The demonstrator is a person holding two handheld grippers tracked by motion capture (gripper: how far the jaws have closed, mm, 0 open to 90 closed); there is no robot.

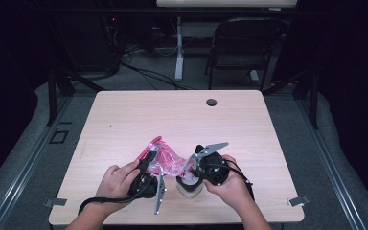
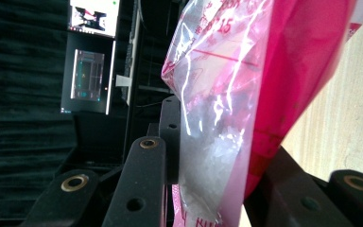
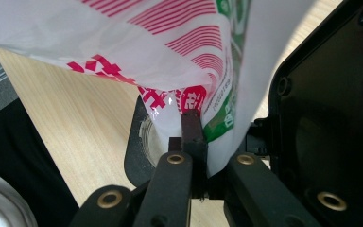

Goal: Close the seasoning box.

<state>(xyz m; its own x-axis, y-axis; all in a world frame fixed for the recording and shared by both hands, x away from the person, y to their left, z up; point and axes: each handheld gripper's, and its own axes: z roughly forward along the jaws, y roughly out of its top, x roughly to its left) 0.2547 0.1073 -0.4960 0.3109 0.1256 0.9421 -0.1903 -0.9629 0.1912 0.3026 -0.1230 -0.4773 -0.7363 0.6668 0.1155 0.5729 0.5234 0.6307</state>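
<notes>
High view: a pink and clear plastic bag (image 1: pixel 162 158) hangs between the two grippers, just above the wooden table (image 1: pixel 172 115). Both grippers hold it, one at each end.

The left gripper (image 1: pixel 149 160) has the left end of the bag. In the left gripper view, the bag (image 2: pixel 236 109) runs up between the two black jaws. The jaws are pressed on it from both sides. Through the clear part you can see something white and crumpled inside the bag. The pink part is on the side by the table.

The right gripper (image 1: pixel 190 165) has the right end of the bag. In the right gripper view, the bag (image 3: pixel 170 47) is white with red stripes, red marks and a bit of green print. Its edge is pinched tight between the jaws, which are squeezed close together. The rest of the bag spreads out wide above the fingers.

A small white pot (image 1: pixel 189 186) sits on the table right under the right gripper. In the right gripper view, a round rim behind the jaws may be this pot, but it is too hidden to be sure.

A hand (image 1: pixel 117 179) holds the left gripper, and another hand (image 1: pixel 232 184) holds the right one. A black cable (image 1: pixel 100 200) trails back from the left gripper. Past the far edge of the table stands a dark folding chair (image 1: pixel 242 45).
</notes>
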